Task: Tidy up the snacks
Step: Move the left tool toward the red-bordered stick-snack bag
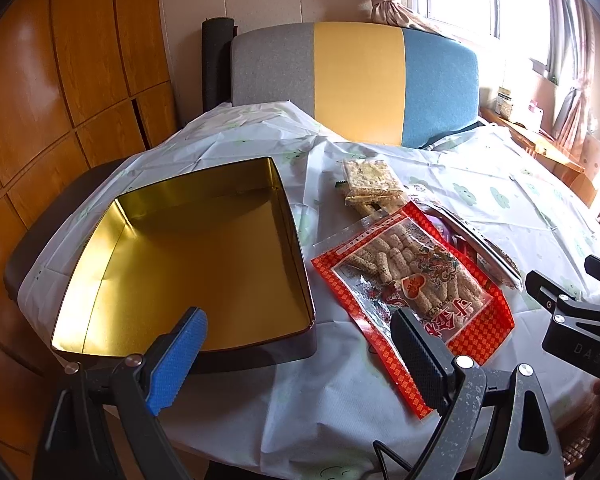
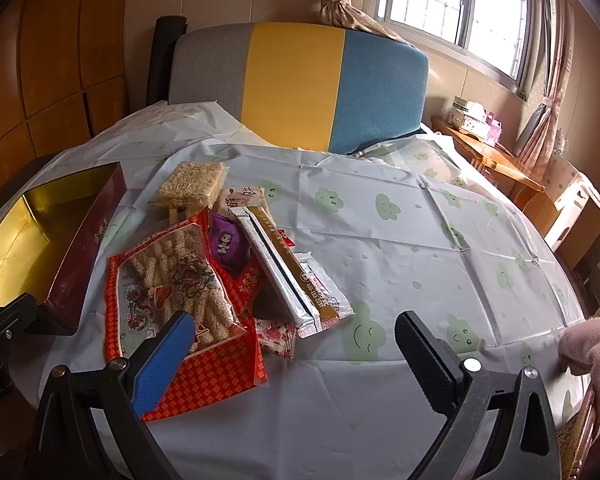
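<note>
My left gripper [image 1: 300, 354] hangs before the open tin [image 1: 100, 248], snack pile just right of it, stick-biscuit bag [image 1: 412, 276] nearest, rice-cracker packet [image 1: 370, 180] behind, my right gripper [image 2: 294, 364] before them, chair [image 2: 300, 80] beyond the table [image 2: 420, 240].

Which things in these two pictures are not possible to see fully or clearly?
- Purple snack packet, right wrist view: partly under the red bag of rice sticks and the long silver-and-brown packet.
- Gold-lined metal tin, right wrist view: cut by the left edge.
- Boxes on the wooden sideboard: labels too small.
</note>
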